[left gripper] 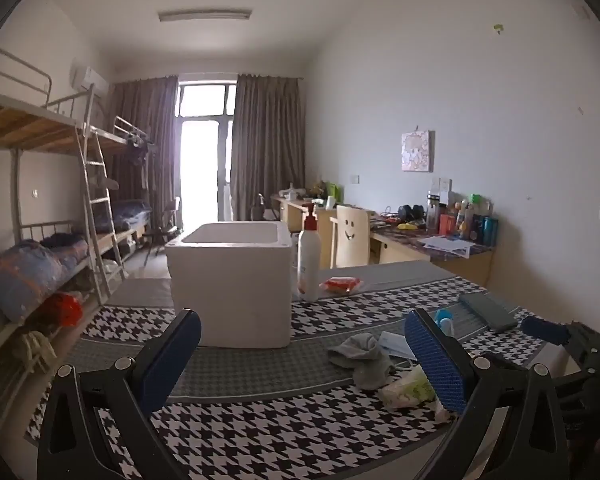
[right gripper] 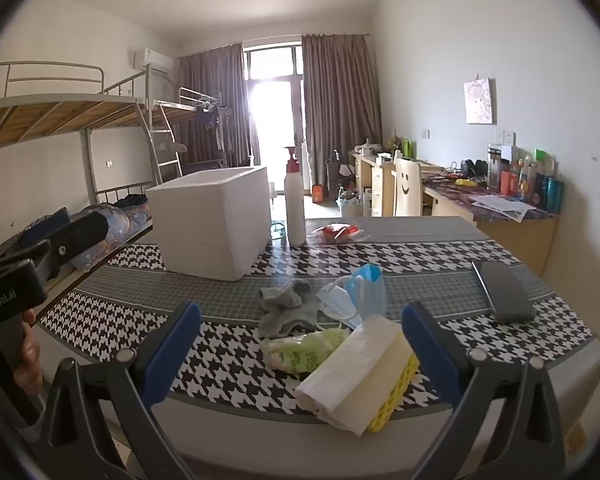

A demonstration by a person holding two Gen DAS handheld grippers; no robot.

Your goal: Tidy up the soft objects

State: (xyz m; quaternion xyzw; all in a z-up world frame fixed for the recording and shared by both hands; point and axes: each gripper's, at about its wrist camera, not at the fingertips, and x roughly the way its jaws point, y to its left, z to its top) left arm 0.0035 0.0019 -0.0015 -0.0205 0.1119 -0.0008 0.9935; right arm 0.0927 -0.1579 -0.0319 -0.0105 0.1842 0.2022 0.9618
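Left wrist view first: the left gripper (left gripper: 300, 354) hangs above the houndstooth table (left gripper: 260, 432), fingers spread wide, nothing between them. The white foam box (left gripper: 232, 284) stands at twelve o'clock, open-topped, the likely home for the soft things. At about two o'clock from the gripper's centre lies the grey sock (left gripper: 364, 356), crumpled, with the green wipes pack (left gripper: 410, 390) just beside it, partly hidden behind the right-hand finger. A pump bottle (left gripper: 309, 256) stands just right of the box, a red packet (left gripper: 342, 284) near its base. The tool tilts only slightly downward, looking across the table more than at it.

Over to the right wrist view: the right gripper (right gripper: 300, 344) is also fully spread and empty, pitched a little more toward the table. Between its fingers, at the near edge, lies a tissue pack (right gripper: 360, 372) resting on a yellow sponge (right gripper: 396, 400). At twelve o'clock from that sit the wipes pack, then the sock, with a blue face mask (right gripper: 340, 300) at one o'clock. A dark case (right gripper: 504, 292) lies well apart at two o'clock. The left gripper and the person's hand (right gripper: 28, 360) show at nine o'clock.

Nothing looks sorted yet. To do this well, the right gripper should dip further, straddle one soft item across its narrow side, and close gently; limp cloth bunches, so a grip at the thickest fold seems safest before carrying to the box.
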